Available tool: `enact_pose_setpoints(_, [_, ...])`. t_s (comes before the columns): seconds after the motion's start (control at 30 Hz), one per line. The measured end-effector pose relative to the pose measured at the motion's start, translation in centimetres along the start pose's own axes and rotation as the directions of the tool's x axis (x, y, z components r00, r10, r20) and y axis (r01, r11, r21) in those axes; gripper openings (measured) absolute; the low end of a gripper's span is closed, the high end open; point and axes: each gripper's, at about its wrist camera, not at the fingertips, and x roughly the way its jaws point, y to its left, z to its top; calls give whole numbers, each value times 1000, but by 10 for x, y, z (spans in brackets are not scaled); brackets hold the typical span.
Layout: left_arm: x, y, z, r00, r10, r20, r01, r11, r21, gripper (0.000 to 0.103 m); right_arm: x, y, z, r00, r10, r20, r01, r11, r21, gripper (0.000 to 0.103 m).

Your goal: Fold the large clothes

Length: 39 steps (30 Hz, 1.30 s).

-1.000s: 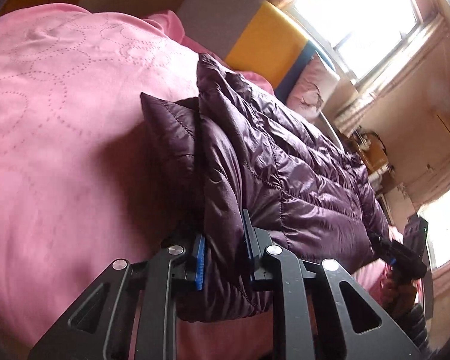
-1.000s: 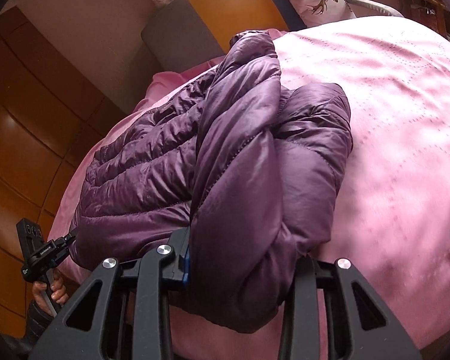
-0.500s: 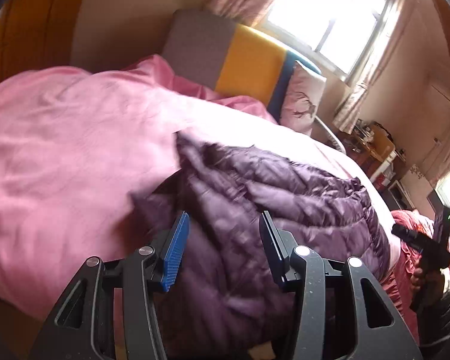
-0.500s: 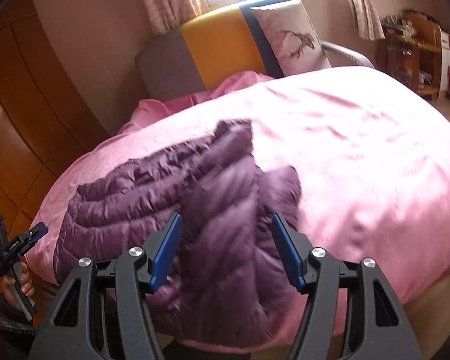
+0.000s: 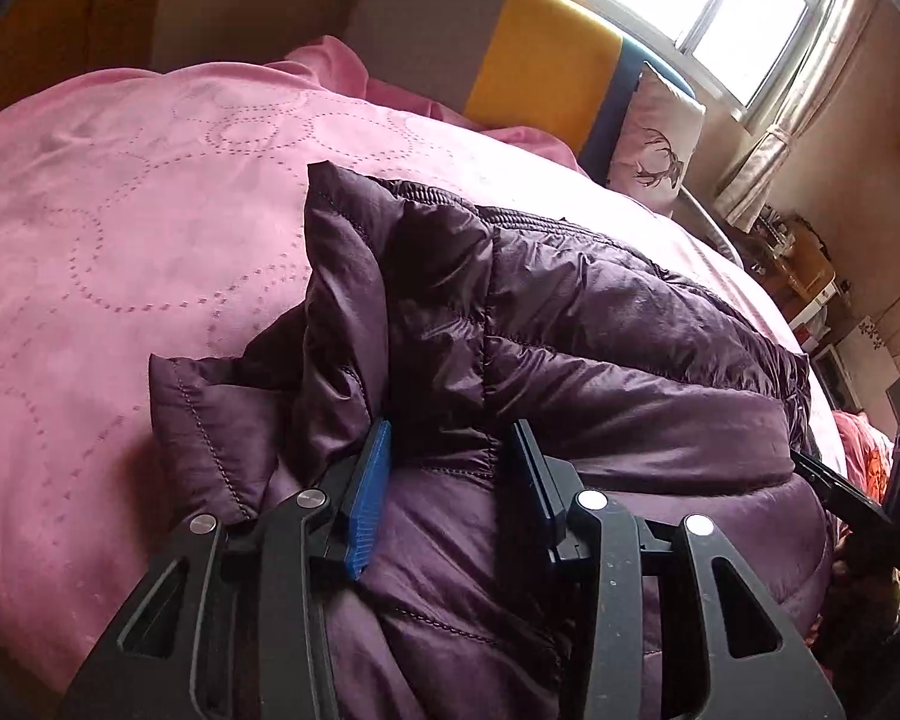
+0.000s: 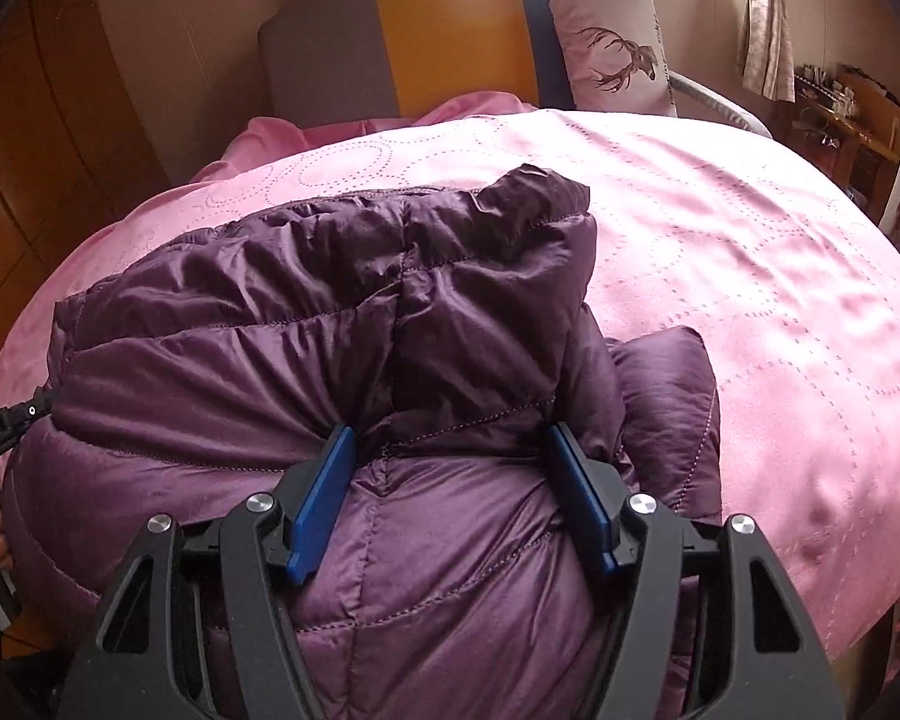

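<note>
both tongs (image 5: pixel 447 468) (image 6: pixel 453 474) spread wide around puffy purple jacket (image 6: pixel 330 324) on pink bedspread (image 6: pixel 750 252)

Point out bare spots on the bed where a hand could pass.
Bare pink bedspread lies between the purple jacket and the deer pillow, and past the jacket's other side. It is crowded near both tongs, where the jacket bunches.
</note>
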Motion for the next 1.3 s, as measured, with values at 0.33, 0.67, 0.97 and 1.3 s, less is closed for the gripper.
enact_pose_setpoints(0.33, [-57, -81, -10, 989, -62, 131, 36, 981, 188, 42, -79, -67, -27, 994, 50, 92, -72, 966, 248, 96])
enact_pose_setpoints(0.67, [-9, -130, -36, 999, -11, 45, -2, 955, 297, 42, -47, -77, -68, 921, 390, 20, -350, 802, 484, 101])
enact_pose_setpoints(0.97, [-6, -130, -40, 999, -10, 40, -3, 956, 294, 43, -45, -38, -54, 927, 375, 0, -349, 861, 370, 75])
enact_pose_setpoints(1.3, [0, -123, -42, 999, -31, 24, 23, 964, 266, 43, -95, -4, -28, 917, 392, 78, -399, 886, 236, 32])
